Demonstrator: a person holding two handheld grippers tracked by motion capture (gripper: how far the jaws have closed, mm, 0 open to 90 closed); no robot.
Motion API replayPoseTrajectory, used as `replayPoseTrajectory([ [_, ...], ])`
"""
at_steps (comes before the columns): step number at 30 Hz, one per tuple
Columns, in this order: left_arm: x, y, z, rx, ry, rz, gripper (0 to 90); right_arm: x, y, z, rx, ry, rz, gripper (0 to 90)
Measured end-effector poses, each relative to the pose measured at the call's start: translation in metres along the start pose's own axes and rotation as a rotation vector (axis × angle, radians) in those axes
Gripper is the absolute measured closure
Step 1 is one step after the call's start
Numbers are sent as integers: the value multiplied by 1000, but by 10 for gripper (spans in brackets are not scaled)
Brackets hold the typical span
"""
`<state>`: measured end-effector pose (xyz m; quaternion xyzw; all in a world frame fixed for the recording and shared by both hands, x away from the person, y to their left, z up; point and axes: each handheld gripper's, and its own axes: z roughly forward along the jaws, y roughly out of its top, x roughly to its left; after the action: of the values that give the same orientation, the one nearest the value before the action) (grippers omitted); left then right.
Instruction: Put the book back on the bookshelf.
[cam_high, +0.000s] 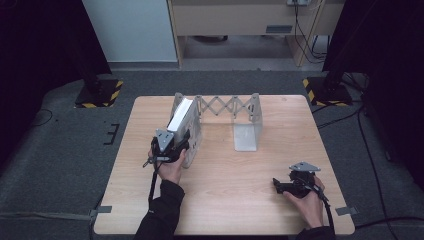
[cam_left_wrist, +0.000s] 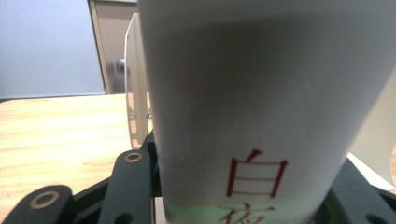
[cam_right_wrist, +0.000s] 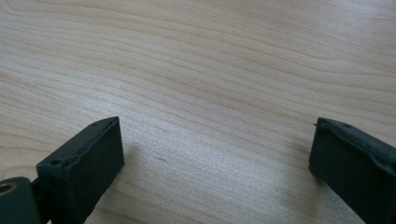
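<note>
My right gripper (cam_high: 278, 185) rests released on the worktop (cam_high: 235, 175), fingers (cam_right_wrist: 84, 158) spread over bare wood. Farther off, my left gripper (cam_high: 186, 145) clenches the white book (cam_left_wrist: 261, 107) between its fingers, against the rack (cam_high: 247, 125)'s left end

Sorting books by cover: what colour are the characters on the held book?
Red, on the white book; clearest in the left gripper view.
</note>
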<state>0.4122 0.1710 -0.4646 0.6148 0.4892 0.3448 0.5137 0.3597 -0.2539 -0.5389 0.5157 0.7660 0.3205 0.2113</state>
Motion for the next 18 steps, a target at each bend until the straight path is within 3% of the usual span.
replayPoseTrajectory([
  [11, 1, 1, -7, 40, -39, 6, 495, 0, 0, 0, 2, 1, 0, 35],
  [18, -2, 1, -12, 45, -3, 20, 514, 0, 0, 0, 2, 1, 0, 35],
])
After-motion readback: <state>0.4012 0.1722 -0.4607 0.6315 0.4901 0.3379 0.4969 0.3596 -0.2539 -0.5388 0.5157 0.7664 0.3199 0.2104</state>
